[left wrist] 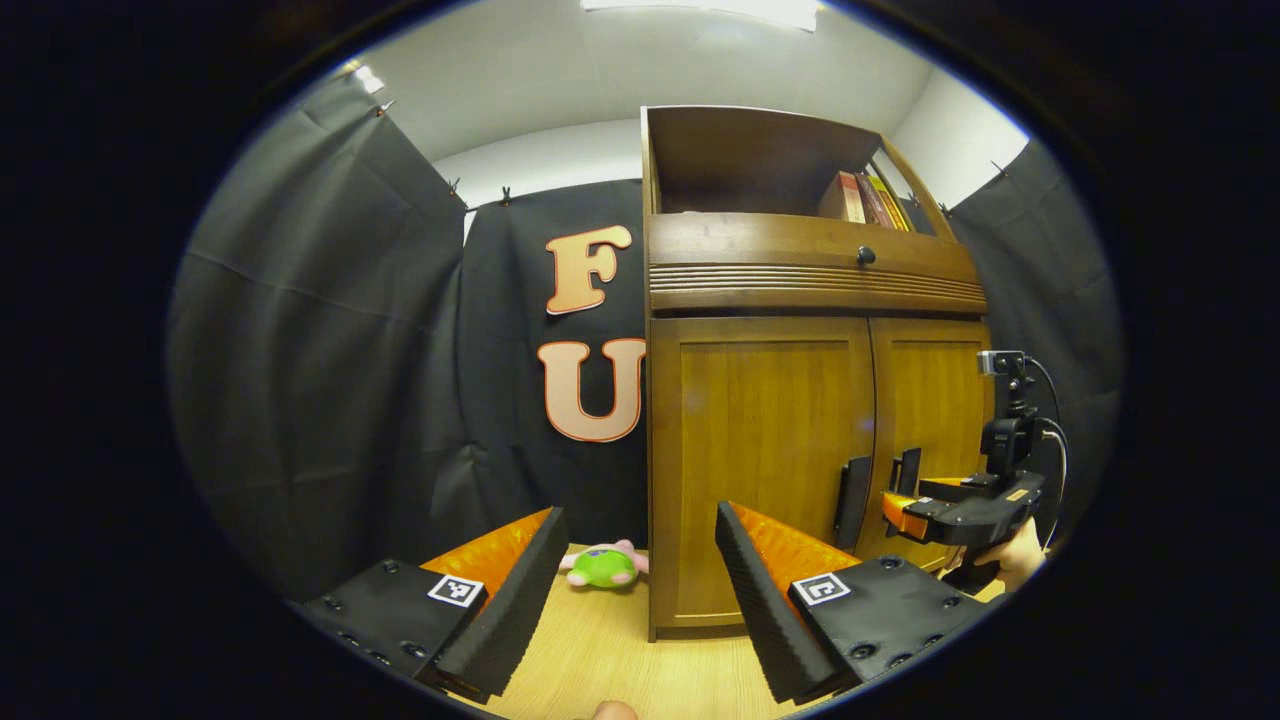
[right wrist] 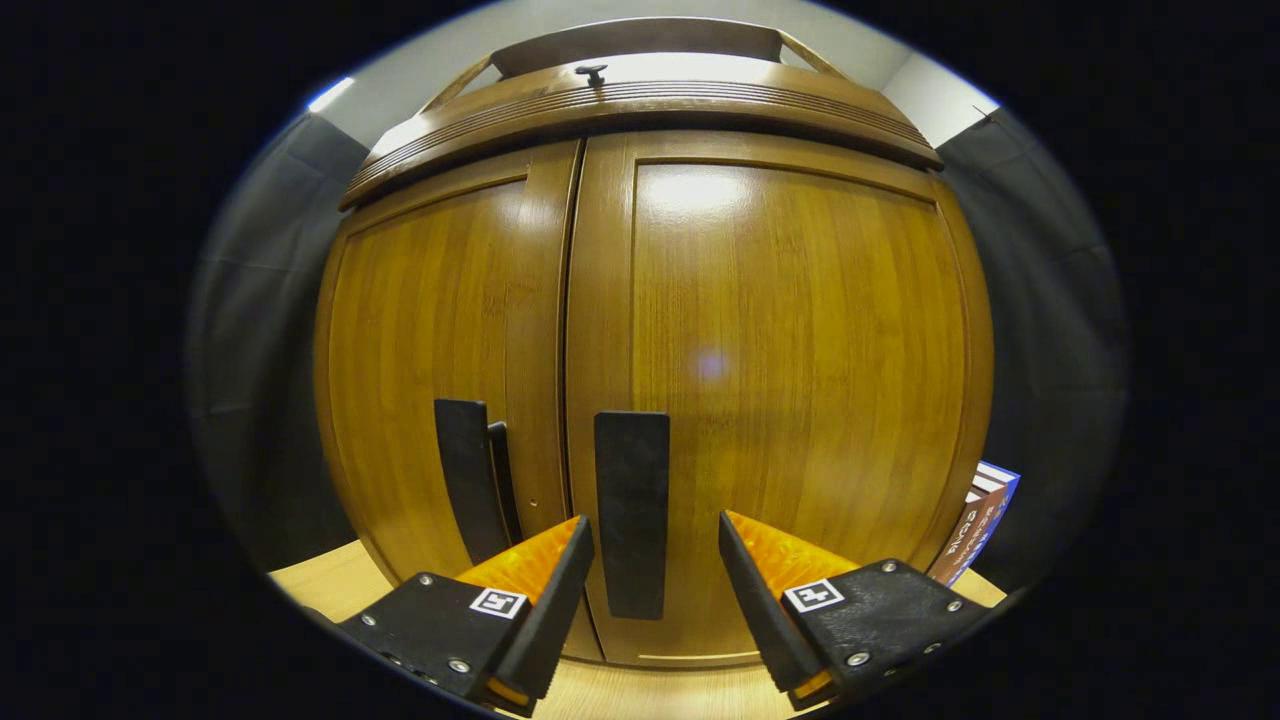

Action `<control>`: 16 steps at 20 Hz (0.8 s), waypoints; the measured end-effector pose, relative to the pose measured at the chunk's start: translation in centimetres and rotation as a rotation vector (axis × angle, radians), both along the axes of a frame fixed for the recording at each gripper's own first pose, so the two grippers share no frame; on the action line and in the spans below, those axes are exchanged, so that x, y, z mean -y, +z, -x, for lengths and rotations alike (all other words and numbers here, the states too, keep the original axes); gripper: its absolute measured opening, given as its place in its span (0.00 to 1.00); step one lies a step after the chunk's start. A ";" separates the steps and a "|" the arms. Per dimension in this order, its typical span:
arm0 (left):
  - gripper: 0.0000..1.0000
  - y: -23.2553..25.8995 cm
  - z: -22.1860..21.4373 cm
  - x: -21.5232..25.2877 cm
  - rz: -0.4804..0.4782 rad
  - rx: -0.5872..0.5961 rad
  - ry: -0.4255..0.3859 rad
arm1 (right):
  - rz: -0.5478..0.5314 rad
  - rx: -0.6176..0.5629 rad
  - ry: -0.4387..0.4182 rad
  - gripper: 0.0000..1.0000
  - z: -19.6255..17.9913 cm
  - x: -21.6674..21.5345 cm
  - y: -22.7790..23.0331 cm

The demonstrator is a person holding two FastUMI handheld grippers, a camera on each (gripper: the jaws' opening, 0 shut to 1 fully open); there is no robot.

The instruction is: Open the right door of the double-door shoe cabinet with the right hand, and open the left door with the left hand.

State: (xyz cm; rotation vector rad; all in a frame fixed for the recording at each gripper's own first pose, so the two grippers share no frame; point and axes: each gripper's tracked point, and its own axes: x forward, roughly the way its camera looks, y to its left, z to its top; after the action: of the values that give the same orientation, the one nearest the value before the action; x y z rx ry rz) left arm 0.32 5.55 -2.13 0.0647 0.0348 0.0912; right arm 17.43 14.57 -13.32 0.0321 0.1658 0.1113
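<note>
The wooden shoe cabinet (left wrist: 760,450) stands with both doors closed. In the right gripper view the right door (right wrist: 800,380) carries a dark vertical handle (right wrist: 631,510), and the left door (right wrist: 440,340) has its own dark handle (right wrist: 465,480). My right gripper (right wrist: 655,550) is open, close to the cabinet, its fingers on either side of the right handle without touching it. In the left gripper view my left gripper (left wrist: 640,560) is open and farther back, facing the left door (left wrist: 765,460). The other gripper (left wrist: 960,515), held by a hand, sits by the handles (left wrist: 855,500).
A green and pink plush toy (left wrist: 605,565) lies on the wooden floor left of the cabinet. Books (left wrist: 865,200) stand in the cabinet's open top shelf above a drawer with a dark knob (left wrist: 865,256). A striped box (right wrist: 975,525) leans at the cabinet's right. Black cloth walls surround the booth.
</note>
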 end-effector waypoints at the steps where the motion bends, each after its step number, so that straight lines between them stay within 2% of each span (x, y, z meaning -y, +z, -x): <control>1: 0.95 0.0 0.0 -0.1 0.003 -0.001 0.003 | -0.002 0.001 0.002 0.85 -0.3 -0.1 0.0; 2: 0.95 0.0 0.0 -0.2 0.005 -0.002 0.005 | 0.000 0.001 0.002 0.73 -0.4 -0.2 0.0; 4: 0.95 -0.1 -0.1 -0.4 0.007 -0.002 0.010 | 0.009 0.001 0.003 0.66 -0.6 -0.4 -0.1; 5: 0.95 -0.2 -0.1 -0.5 0.006 -0.001 0.011 | 0.011 0.001 0.001 0.51 -0.7 -0.4 -0.2; 7: 0.95 -0.2 -0.1 -0.5 0.002 -0.002 0.009 | 0.006 -0.003 0.005 0.64 -0.7 -0.7 -0.2; 8: 0.95 -0.2 -0.1 -0.5 0.000 -0.002 0.008 | 0.001 -0.003 0.010 0.40 -0.7 -0.9 -0.2; 9: 0.95 -0.3 -0.1 -0.5 -0.001 -0.003 0.007 | 0.004 -0.003 0.009 0.54 -0.7 -0.9 -0.3; 10: 0.95 -0.4 -0.1 -0.5 -0.001 -0.004 0.006 | 0.007 -0.002 0.010 0.41 -0.6 -0.8 -0.1; 11: 0.95 -0.4 -0.1 -0.5 0.000 -0.007 0.005 | 0.005 -0.005 0.013 0.39 -0.6 -0.9 -0.2; 12: 0.95 -0.6 0.0 -0.5 0.002 -0.010 0.006 | -0.001 -0.009 0.016 0.48 -0.6 -0.9 -0.2; 13: 0.95 -0.5 0.0 -0.5 0.004 -0.012 0.007 | -0.006 -0.014 0.019 0.27 -0.6 -0.8 -0.2; 14: 0.95 -0.5 -0.1 -0.5 0.006 -0.013 0.008 | -0.006 -0.017 0.021 0.26 -0.3 -0.7 -0.2; 15: 0.95 -0.5 -0.1 -0.5 0.009 -0.013 0.011 | -0.004 -0.016 0.024 0.35 0.0 -0.6 -0.1; 16: 0.95 -0.5 0.0 -0.5 0.011 -0.013 0.012 | -0.001 -0.015 0.028 0.35 0.2 -0.7 -0.1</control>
State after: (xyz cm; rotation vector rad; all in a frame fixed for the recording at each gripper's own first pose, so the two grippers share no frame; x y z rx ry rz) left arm 0.35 6.05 -2.63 0.0541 0.0486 0.1024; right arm 17.23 15.23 -13.39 0.0314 0.1809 0.1390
